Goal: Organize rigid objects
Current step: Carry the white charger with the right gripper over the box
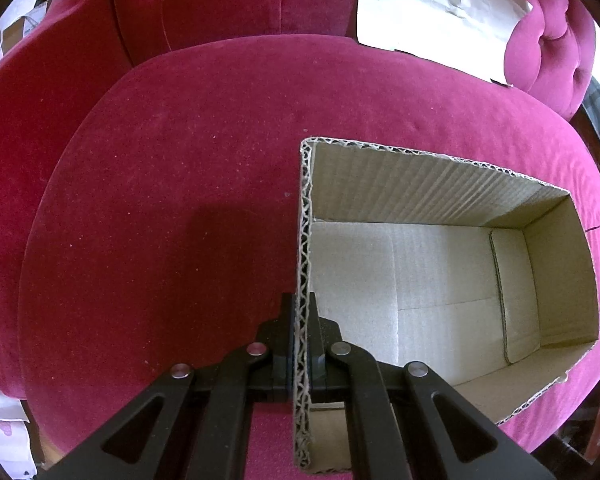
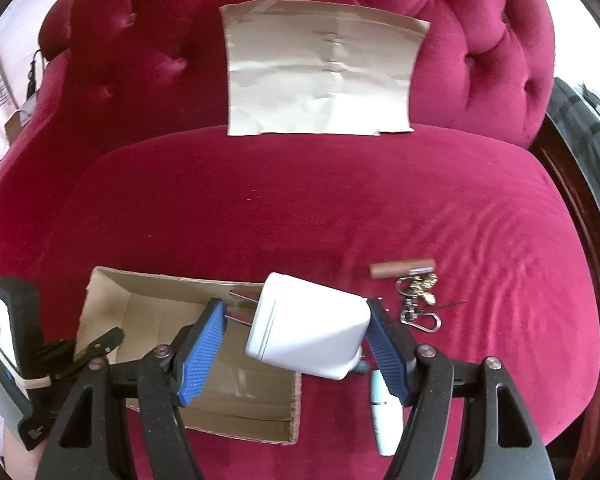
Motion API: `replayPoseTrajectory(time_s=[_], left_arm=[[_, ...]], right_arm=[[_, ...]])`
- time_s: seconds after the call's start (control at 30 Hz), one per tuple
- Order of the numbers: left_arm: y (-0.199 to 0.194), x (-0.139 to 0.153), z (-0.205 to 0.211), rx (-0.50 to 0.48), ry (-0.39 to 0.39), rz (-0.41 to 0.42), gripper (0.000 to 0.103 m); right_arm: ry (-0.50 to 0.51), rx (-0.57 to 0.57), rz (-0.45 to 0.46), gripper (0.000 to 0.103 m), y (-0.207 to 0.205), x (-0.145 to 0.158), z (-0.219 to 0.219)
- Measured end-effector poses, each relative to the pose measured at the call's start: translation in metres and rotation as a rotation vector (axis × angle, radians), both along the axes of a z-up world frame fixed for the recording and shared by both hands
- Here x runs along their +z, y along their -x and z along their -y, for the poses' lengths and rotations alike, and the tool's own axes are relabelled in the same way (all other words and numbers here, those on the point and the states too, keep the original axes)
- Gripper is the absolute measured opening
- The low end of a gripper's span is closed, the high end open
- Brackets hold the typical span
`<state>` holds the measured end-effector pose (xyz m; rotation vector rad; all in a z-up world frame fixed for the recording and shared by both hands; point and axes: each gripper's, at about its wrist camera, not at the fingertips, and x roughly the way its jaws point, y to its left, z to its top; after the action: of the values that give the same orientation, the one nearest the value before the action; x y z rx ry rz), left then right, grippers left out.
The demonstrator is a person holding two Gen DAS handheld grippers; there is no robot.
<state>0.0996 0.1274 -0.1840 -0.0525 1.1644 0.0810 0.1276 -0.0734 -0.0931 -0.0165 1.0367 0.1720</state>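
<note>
On a magenta velvet sofa seat (image 2: 300,200) sits an open-topped cardboard box (image 1: 440,272), nothing visible inside it. The left gripper (image 1: 300,332) is clamped tight on the box's near-left wall, one finger outside and one inside the corrugated edge. To the left of that wall the cushion lies bare across to the sofa arm.

From the right wrist view, the right gripper (image 2: 296,332) grips a white plug adapter (image 2: 308,328) between its blue pads (image 2: 200,344), the two metal prongs pointing left over the box's right rim. Right of the box, on the cushion, lie a small wooden-handled tool (image 2: 402,269), a cluster of metal key clips (image 2: 420,304) just beside it, and a white tube (image 2: 384,416) under the right finger. A sheet of brown paper (image 2: 320,72) leans against the tufted backrest, well apart from everything else.
</note>
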Motion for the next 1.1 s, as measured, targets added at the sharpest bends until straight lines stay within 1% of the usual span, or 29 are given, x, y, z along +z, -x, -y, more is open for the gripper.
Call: replayPoseTrajectory(time_s=[0.33,0.57,0.83,0.97,1.1], left_arm=[[0.001,0.000,0.001,0.001,0.003,-0.001,0.003],[0.001,0.000,0.001,0.004,0.006,0.000,0.003],[0.002,0.000,0.001,-0.001,0.006,0.006,0.003],[0.002,0.000,0.001,-0.001,0.006,0.007,0.003],[0.002,-0.001,0.001,0.000,0.007,0.007,0.003]], right_arm=[[-0.039,0.068,0.012,0.073,0.001,-0.004,-0.030],[-0.041,0.108,-0.002,0.073,0.002,-0.015,-0.048],[-0.066,0.128,-0.063,0.074,-0.001,-0.039,-0.061],[-0.088,0.121,-0.103,0.074,-0.006,-0.053,-0.064],[-0.085,0.113,-0.123,0.074,-0.008,-0.062,-0.066]])
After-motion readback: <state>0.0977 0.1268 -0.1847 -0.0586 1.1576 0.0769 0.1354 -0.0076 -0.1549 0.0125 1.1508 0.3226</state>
